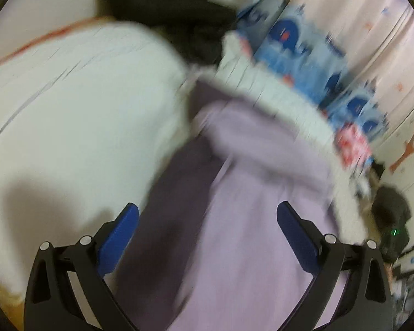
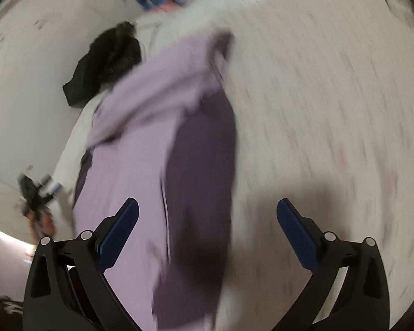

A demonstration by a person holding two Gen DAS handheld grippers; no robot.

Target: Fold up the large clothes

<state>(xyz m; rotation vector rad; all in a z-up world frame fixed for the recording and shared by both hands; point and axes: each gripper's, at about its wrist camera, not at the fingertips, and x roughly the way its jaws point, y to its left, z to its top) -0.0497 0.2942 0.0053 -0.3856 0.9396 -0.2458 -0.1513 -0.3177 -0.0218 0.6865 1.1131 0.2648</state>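
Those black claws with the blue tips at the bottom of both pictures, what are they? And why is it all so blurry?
They are grabbing tools, one in each of a person's hands. A small camera sits on each tool and looks out along its two fingers. One picture comes from the left gripper, the other from the right gripper. Both stand open and hold nothing. Under them a lilac garment with a darker purple part lies on a white bed sheet. A black garment lies further back. Beyond it is a blue patterned cloth. The smearing suggests the cameras were moving quickly.
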